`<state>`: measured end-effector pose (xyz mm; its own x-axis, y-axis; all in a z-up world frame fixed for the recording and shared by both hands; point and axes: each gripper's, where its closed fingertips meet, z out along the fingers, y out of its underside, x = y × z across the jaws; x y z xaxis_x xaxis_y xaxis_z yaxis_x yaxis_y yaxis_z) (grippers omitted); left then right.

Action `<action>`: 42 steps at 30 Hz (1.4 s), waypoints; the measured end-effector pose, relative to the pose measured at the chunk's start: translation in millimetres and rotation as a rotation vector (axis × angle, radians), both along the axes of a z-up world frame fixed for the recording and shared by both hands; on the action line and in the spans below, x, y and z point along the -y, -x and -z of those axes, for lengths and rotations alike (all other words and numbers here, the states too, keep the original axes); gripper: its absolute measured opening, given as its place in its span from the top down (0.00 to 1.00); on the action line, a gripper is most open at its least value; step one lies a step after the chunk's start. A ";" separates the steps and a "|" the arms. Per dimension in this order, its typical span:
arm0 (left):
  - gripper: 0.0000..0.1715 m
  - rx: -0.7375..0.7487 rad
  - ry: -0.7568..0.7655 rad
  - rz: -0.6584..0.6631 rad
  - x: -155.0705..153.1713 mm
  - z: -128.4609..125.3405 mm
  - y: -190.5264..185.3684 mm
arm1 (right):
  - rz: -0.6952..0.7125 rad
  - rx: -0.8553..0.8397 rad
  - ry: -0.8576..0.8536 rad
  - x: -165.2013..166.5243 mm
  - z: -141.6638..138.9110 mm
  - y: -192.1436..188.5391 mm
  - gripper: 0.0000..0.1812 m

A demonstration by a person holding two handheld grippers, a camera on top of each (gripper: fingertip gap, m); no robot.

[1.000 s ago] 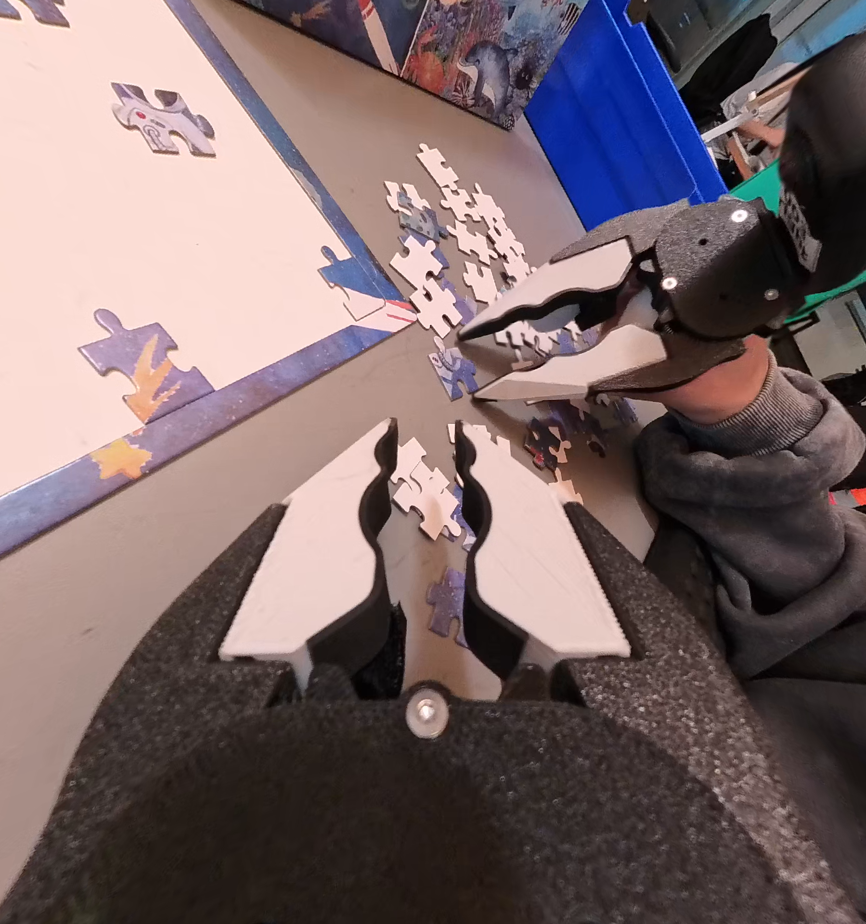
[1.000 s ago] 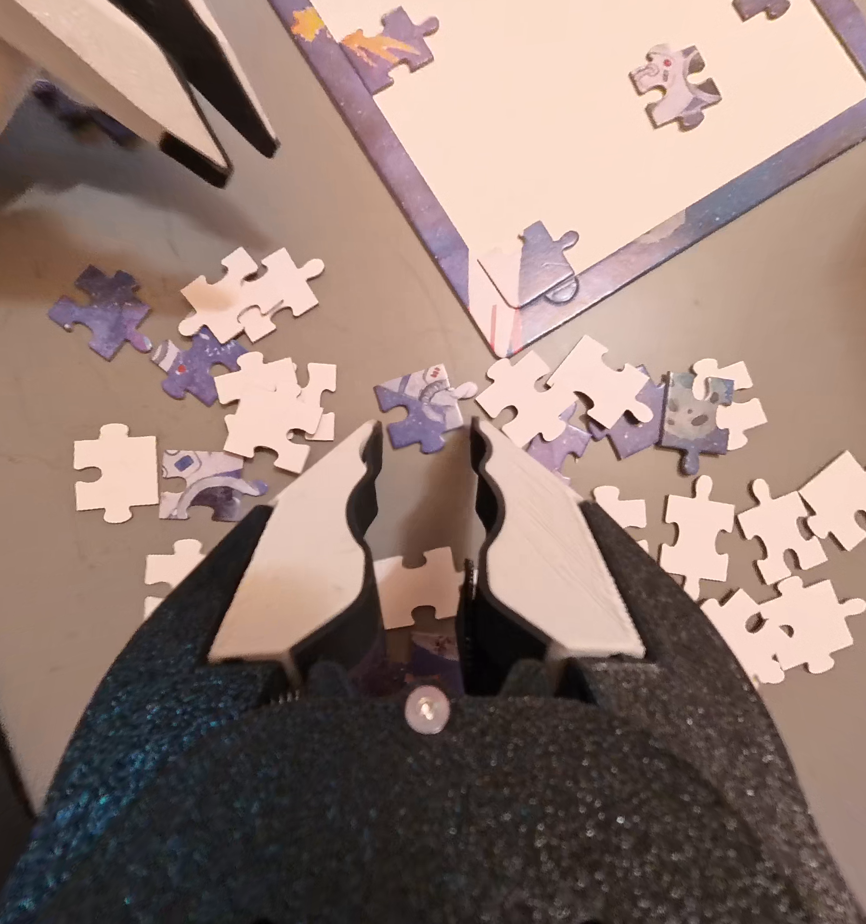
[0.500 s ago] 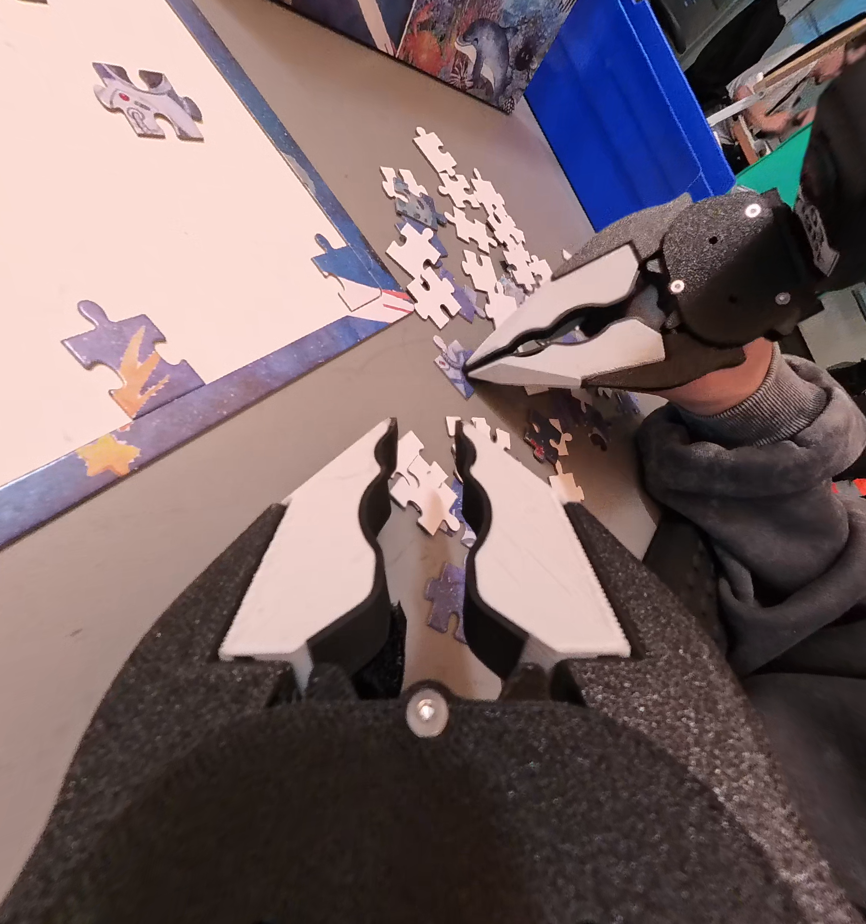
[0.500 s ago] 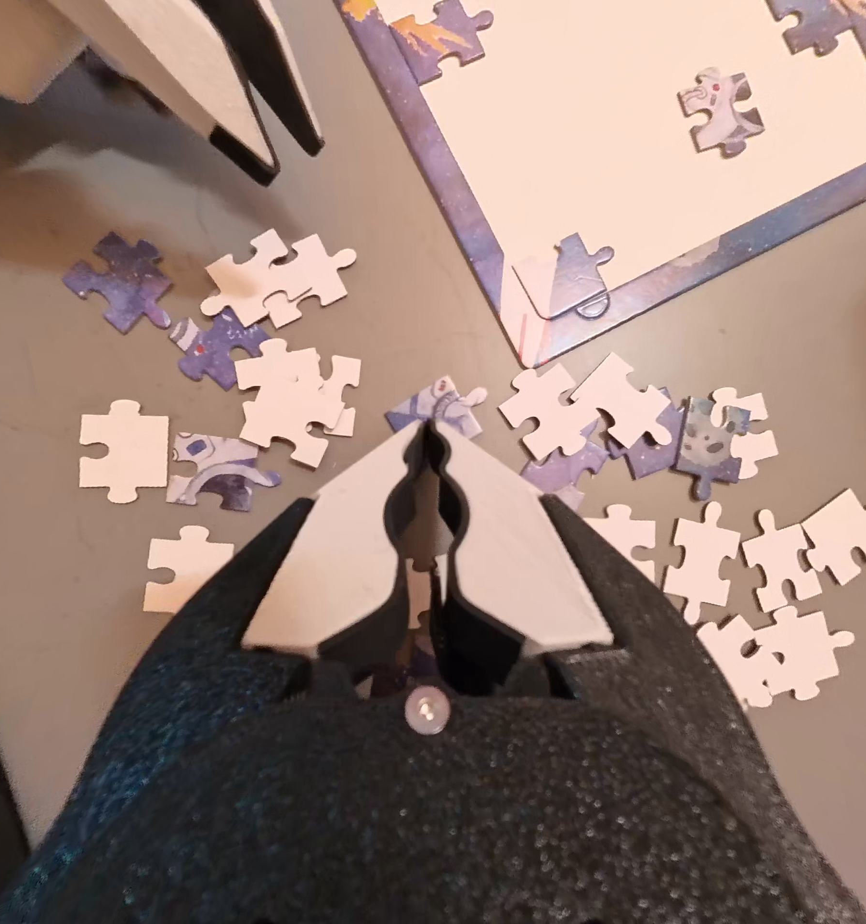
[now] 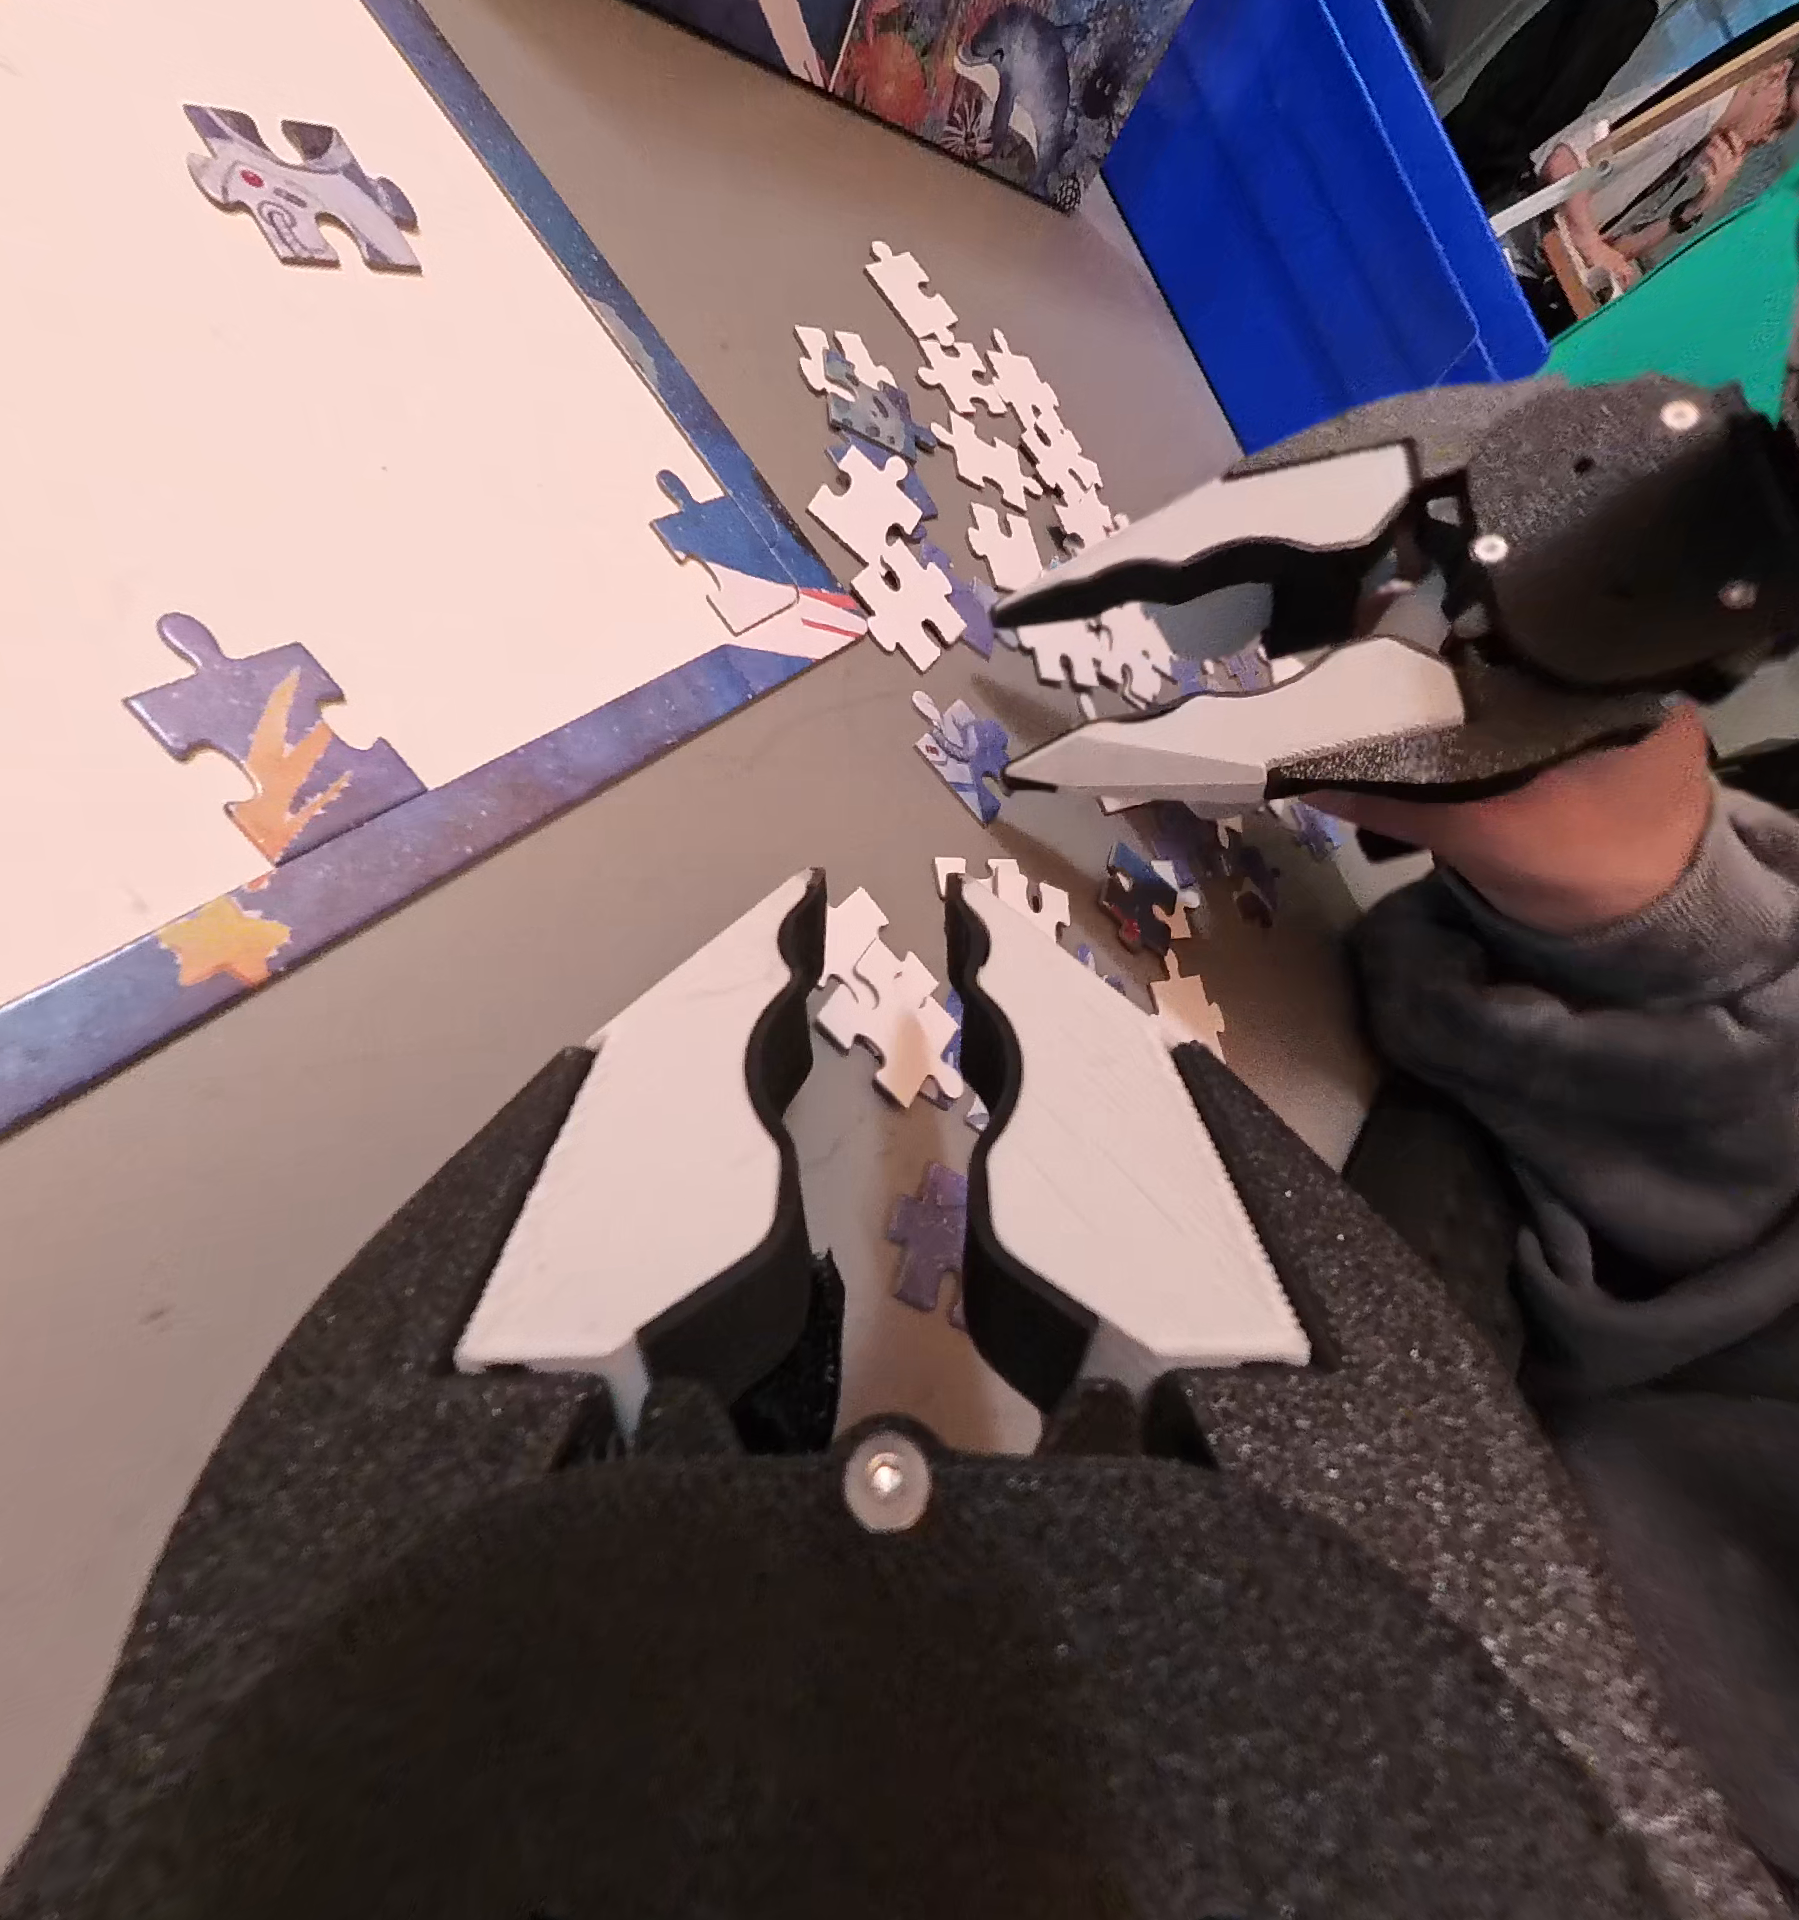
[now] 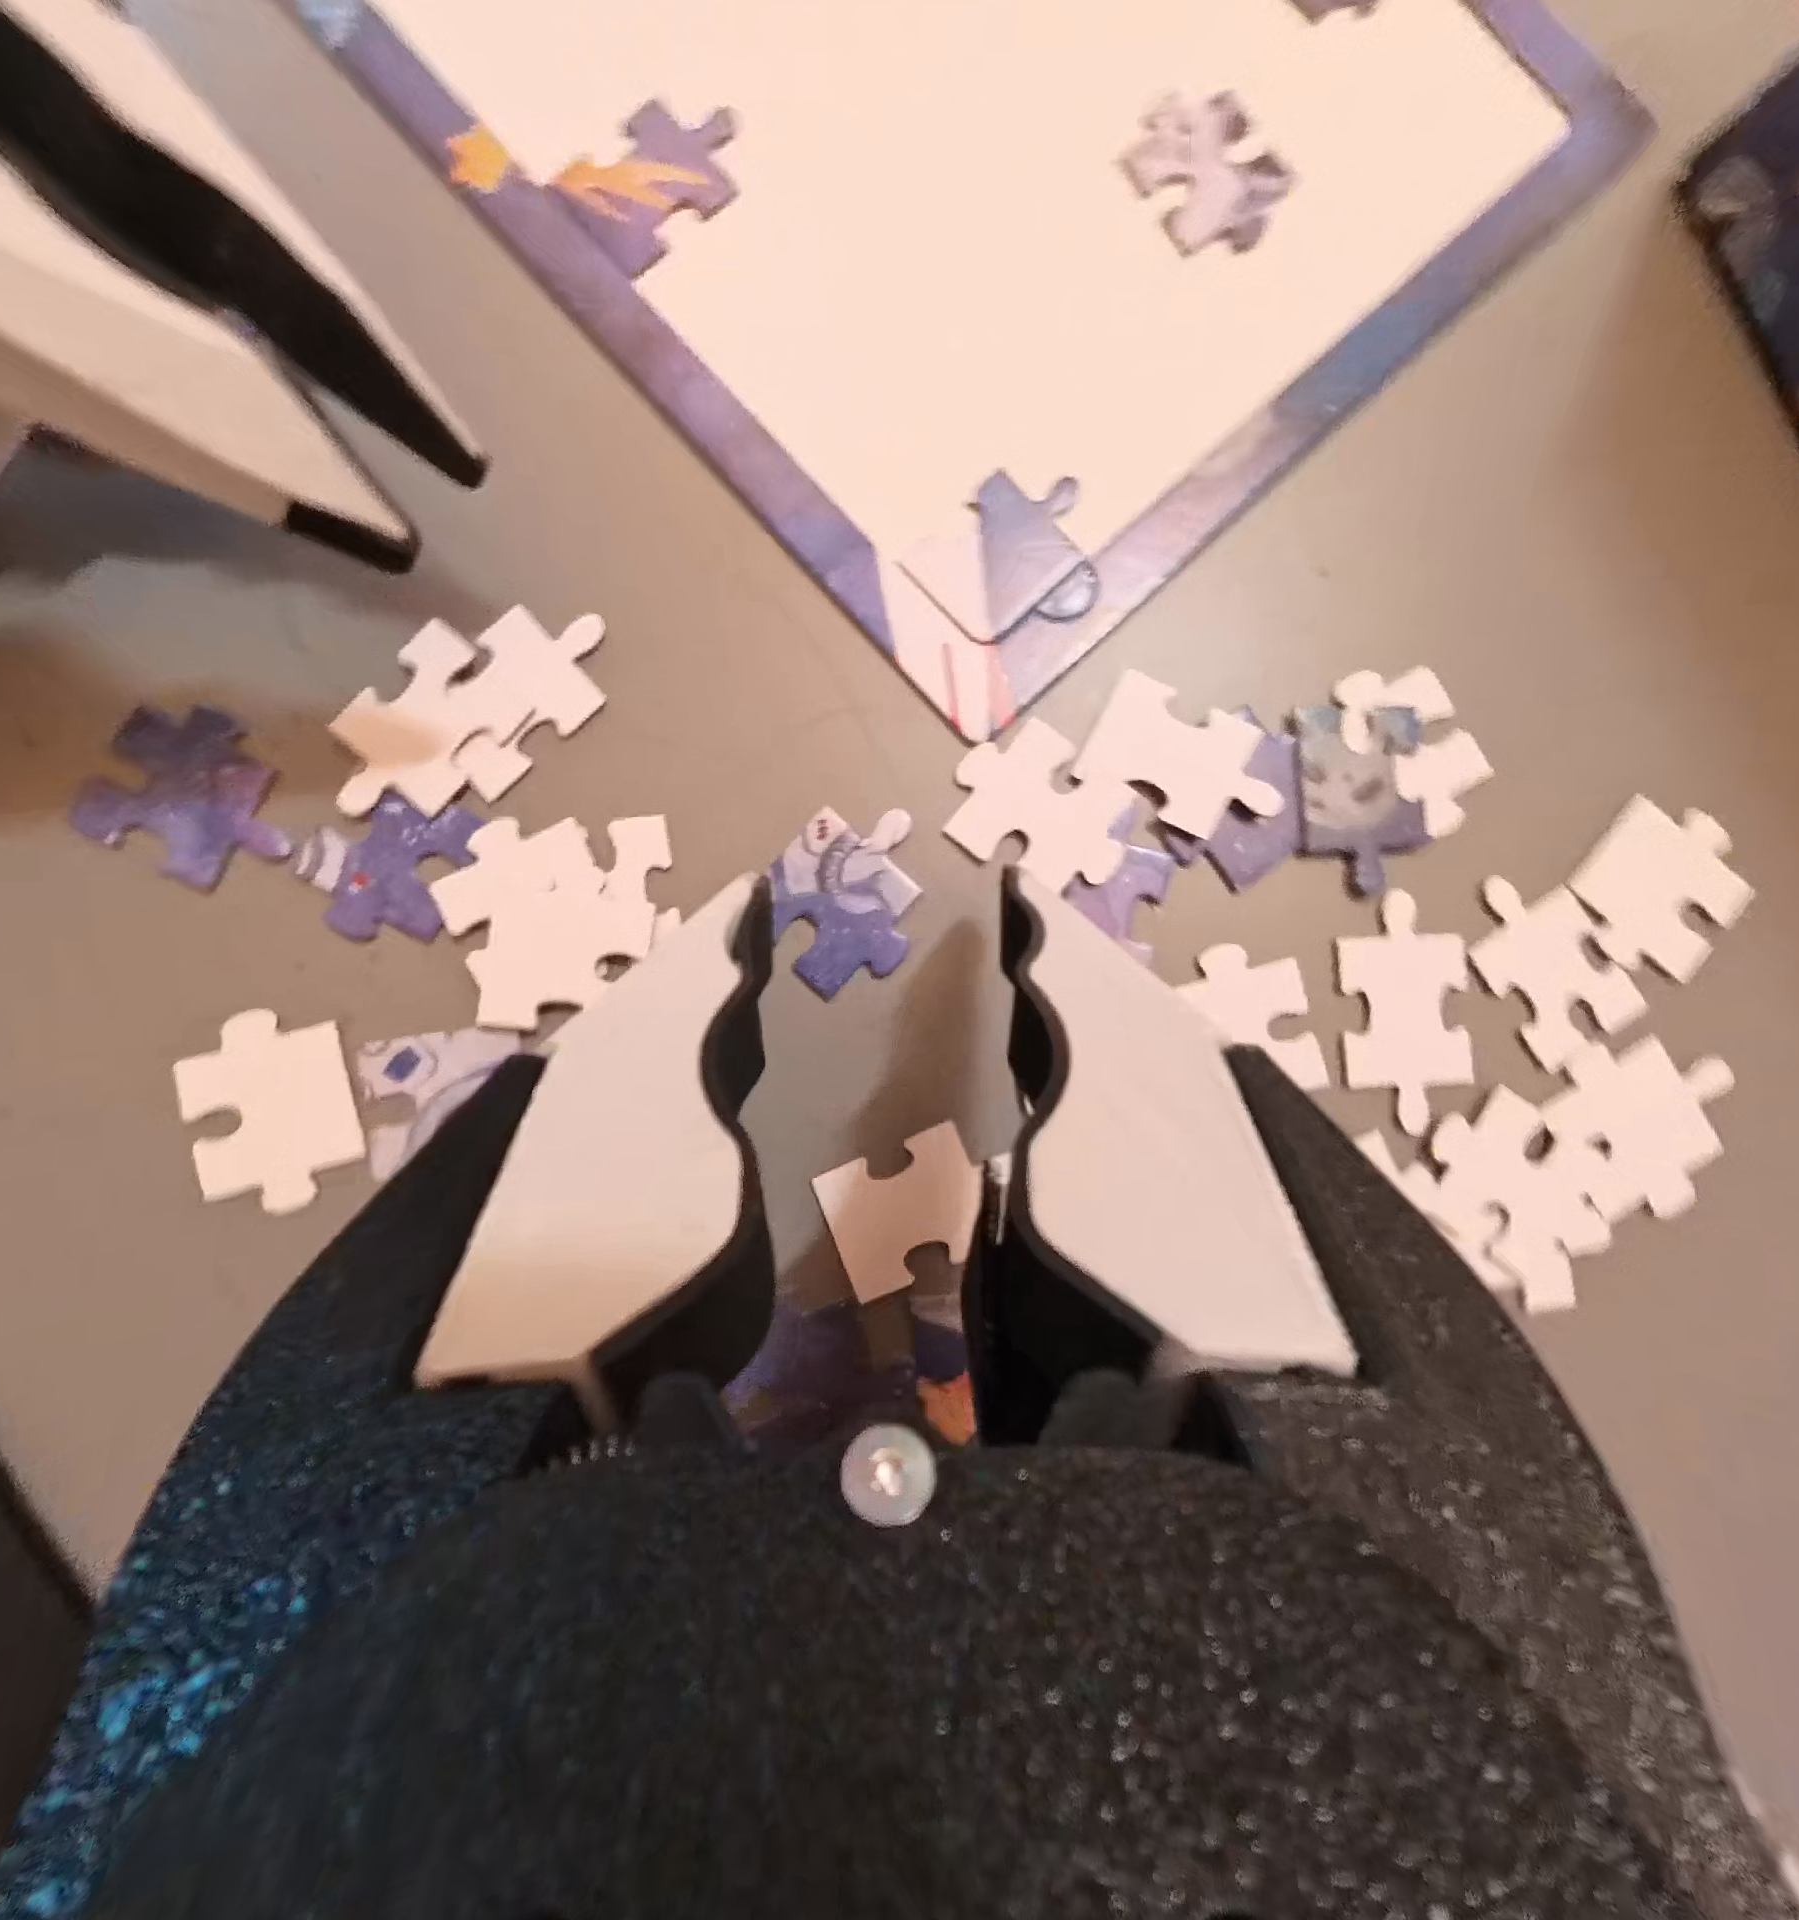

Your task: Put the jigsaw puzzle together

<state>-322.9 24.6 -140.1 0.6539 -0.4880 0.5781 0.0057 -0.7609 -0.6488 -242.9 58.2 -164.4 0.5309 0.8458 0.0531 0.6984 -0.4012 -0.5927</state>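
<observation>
The puzzle tray point(image 5: 521, 790) has a blue border and a cream inside; it also shows in the right wrist view point(image 6: 729, 457). In it lie a corner piece point(image 5: 744, 571) point(image 6: 1009, 561), a comet piece point(image 5: 271, 748) point(image 6: 656, 171) and a pale spaceship piece point(image 5: 303, 192) point(image 6: 1207, 171). Several loose pieces, mostly white side up, lie on the grey table beside the tray's corner. My right gripper point(image 6: 884, 883) point(image 5: 1004, 696) is open and empty, just above a blue robot piece point(image 6: 848, 904) point(image 5: 962, 753) lying on the table. My left gripper point(image 5: 887, 894) point(image 6: 433, 514) is open and empty over white pieces point(image 5: 890, 1008).
A picture-covered puzzle box point(image 5: 926, 62) point(image 6: 1788, 260) stands behind the tray. A blue bin point(image 5: 1290, 208) stands at the back right. A grey sleeve point(image 5: 1601, 1091) holds the right gripper. A white piece point(image 6: 905, 1216) lies under the right gripper.
The right gripper closed at the blue robot piece half a second ago and has now opened and lifted a little; the piece stays on the table. The left gripper has barely moved.
</observation>
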 end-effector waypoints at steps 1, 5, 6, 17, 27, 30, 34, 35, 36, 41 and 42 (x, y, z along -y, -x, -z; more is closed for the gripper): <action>0.87 0.002 0.001 -0.003 -0.3 0.1 0.7 | 0.059 -0.004 -0.023 0.0 -1.3 -1.2 0.76; 0.87 0.019 0.007 -0.007 -1.2 -1.1 1.7 | 0.171 -0.064 0.018 18.0 7.3 8.9 0.75; 0.87 0.022 0.006 -0.004 -1.0 -1.7 0.8 | 0.190 -0.075 0.026 19.8 9.1 10.9 0.75; 0.87 0.026 0.012 0.011 1.0 -0.8 -2.1 | 0.247 -0.098 -0.003 9.0 14.0 2.4 0.79; 0.87 0.012 0.014 0.004 0.1 1.4 -0.5 | 0.213 -0.106 -0.001 11.4 13.7 6.0 0.84; 0.87 0.008 0.013 0.001 0.0 1.9 0.0 | 0.195 -0.089 -0.020 12.2 13.0 7.1 0.84; 0.87 0.011 0.013 -0.004 -0.5 1.8 0.9 | 0.156 -0.099 -0.047 15.4 7.2 14.1 0.84; 0.87 0.012 0.013 -0.005 -0.6 1.5 1.1 | 0.142 -0.107 -0.059 16.2 4.3 16.6 0.84; 0.87 0.015 0.012 -0.007 -0.8 1.1 1.3 | 0.128 -0.120 -0.074 17.0 0.3 19.4 0.84; 0.87 0.081 0.017 -0.005 -0.2 -7.0 -0.4 | 0.044 -0.170 -0.194 22.8 -23.5 35.1 0.84; 0.87 0.109 0.021 0.000 0.4 -10.3 -1.5 | 0.025 -0.177 -0.214 24.7 -27.2 38.2 0.84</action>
<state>-321.4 24.2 -129.8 0.5869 -0.4752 0.6556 0.0755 -0.7740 -0.6286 -281.1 33.6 -137.2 0.5682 0.8118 0.1342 0.5682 -0.2691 -0.7776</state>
